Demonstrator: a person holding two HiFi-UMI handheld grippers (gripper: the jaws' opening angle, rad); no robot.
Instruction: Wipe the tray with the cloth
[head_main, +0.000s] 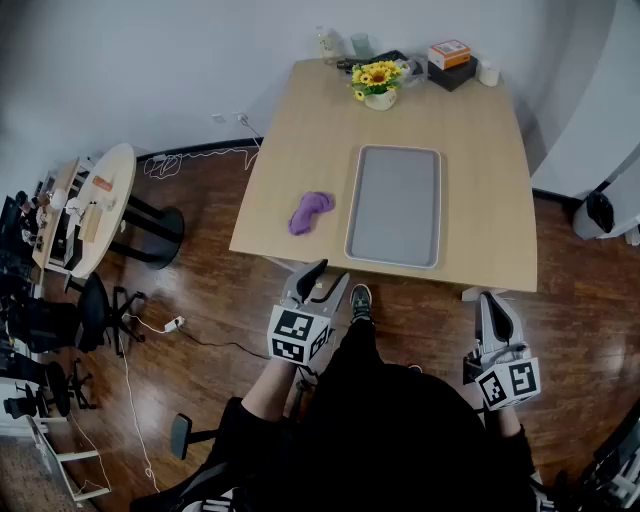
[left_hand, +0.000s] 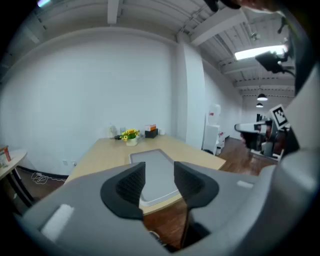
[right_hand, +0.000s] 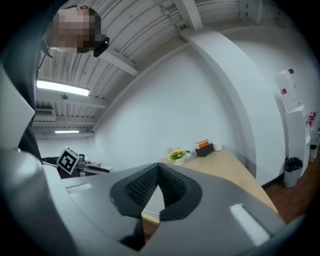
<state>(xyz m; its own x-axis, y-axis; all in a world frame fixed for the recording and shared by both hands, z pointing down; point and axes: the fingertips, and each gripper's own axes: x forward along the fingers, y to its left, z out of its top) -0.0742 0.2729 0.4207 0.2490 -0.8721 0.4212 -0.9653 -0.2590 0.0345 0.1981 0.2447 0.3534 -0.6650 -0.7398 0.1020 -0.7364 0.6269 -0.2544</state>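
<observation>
Two grippers hang closest to you, over the wooden floor and short of the table's near edge. Your left gripper is released, its jaws standing apart with nothing between them; in the left gripper view only the near end of the tray shows through the gap. Your right gripper is clenched, pads meeting and empty, and it sits well apart from the left, below the table's near right corner. One shoe shows just beside the left gripper. Next comes the light wooden table. On it the purple cloth lies crumpled near the near left edge, just beside the grey tray but not touching it. The tray lies flat with its long side running away from you, its near end close to the table edge. At the far end stand a pot of yellow flowers, an orange box stacked on a dark one, and a white cup.
</observation>
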